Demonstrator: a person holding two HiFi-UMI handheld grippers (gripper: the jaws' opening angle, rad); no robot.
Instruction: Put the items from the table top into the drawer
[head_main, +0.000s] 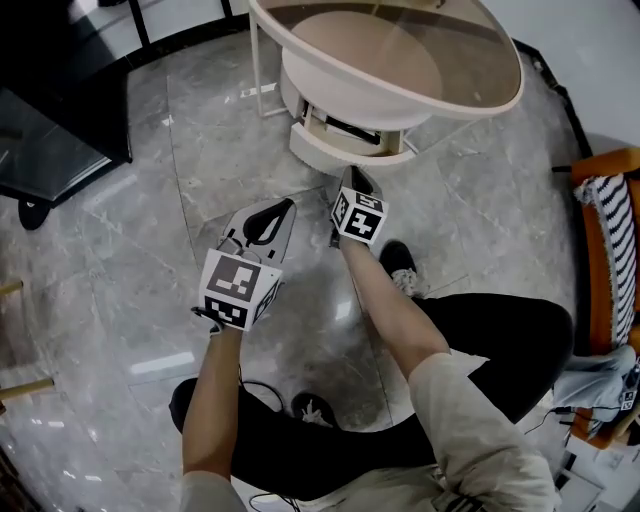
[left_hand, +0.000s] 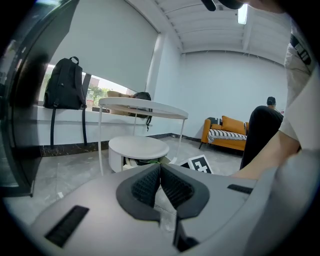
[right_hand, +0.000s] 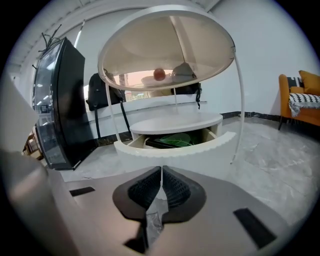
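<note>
Since my right gripper (right_hand: 161, 172) has its jaws pressed together with nothing between them, and my left gripper (left_hand: 160, 170) is closed and empty as well, I judge that the step in hand is fetching the next item.

Two things sit on the round tinted-glass table top with the white rim (right_hand: 232, 50): a small red ball-like item (right_hand: 159, 74) and, just right of it, a grey mound-shaped item (right_hand: 184, 71). The curved white drawer (right_hand: 180, 150) below stands open, with a green leaf-shaped thing (right_hand: 176, 139) already inside.

To do this well, I should raise the right gripper clear of the rim before reaching over and part the jaws early. I should take the ball across its middle, since I expect it to roll. The drawer should stay open.

Only the right gripper view, which looks up through the glass, shows those two items. In the head view the far part of the top is cut off and I cannot pick them out. The head view alone shows the spacing: the right gripper is near the drawer front, the left nearer to me. The left gripper view adds an orange sofa (left_hand: 232, 131) far right and a black backpack (left_hand: 65, 82) at far left.
</note>
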